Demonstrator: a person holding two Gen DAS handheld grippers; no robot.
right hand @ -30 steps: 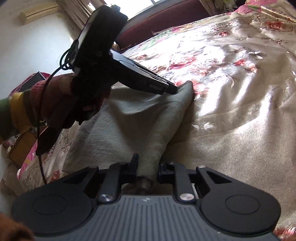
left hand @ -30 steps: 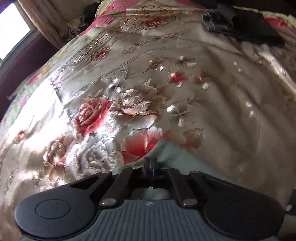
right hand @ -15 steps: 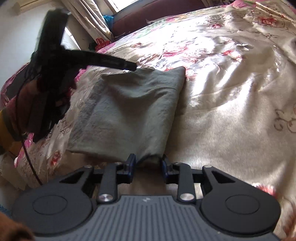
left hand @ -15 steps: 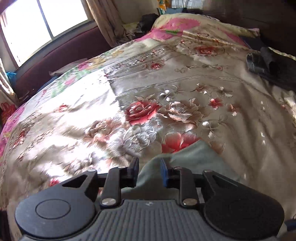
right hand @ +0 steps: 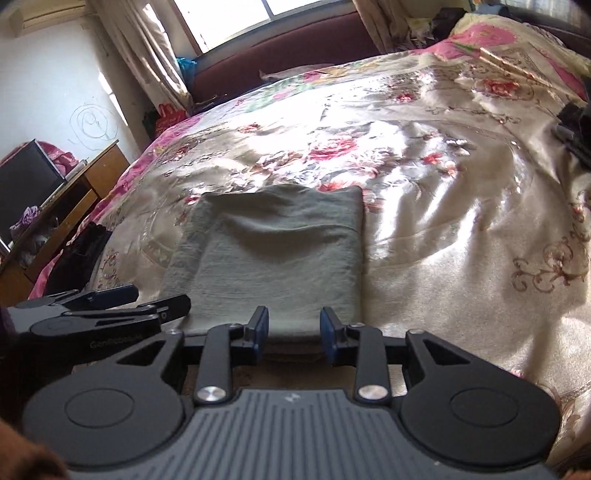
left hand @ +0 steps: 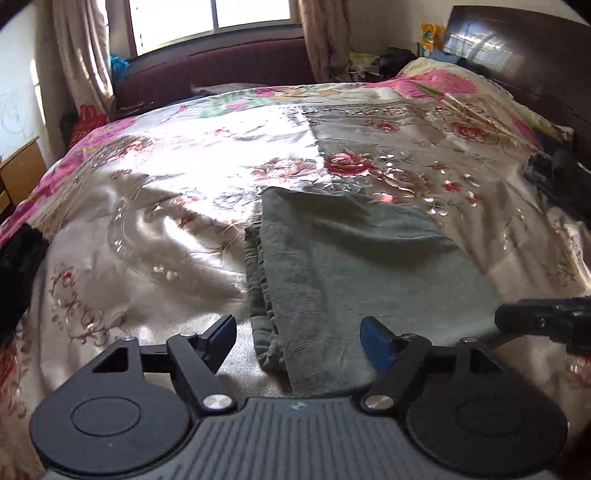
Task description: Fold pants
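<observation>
Pants (left hand: 354, 266): grey-green, laid flat as a folded rectangle on the flowered bedspread (left hand: 177, 177); several layers are seen stacked along the left edge in the left wrist view, so a fold is judged to have been completed.

Left gripper (left hand: 298, 341): fingers spread wide apart, nothing held; a second ago they were pinched shut on a corner of the cloth, and half a second ago they had begun to part; the cloth has been let go and the tool drawn back, so that the near edge of the bundle now lies between and just beyond the blue pads (left hand: 375, 339).

Right gripper (right hand: 293, 332): fingers likewise apart, no cloth between them, the near hem lying just ahead; a second ago the hem was clamped there; the release is matched on both sides.

Meaning for the task: the folded layer has been set down and left to rest; the top face is slightly rumpled toward the far end in the right wrist view; whether a further fold is intended cannot be told.

Farther off: dark clothing (left hand: 554, 181) lies at the right edge of the bed, well apart from the bundle; window (left hand: 214, 18) and curtains are seen beyond.
</observation>
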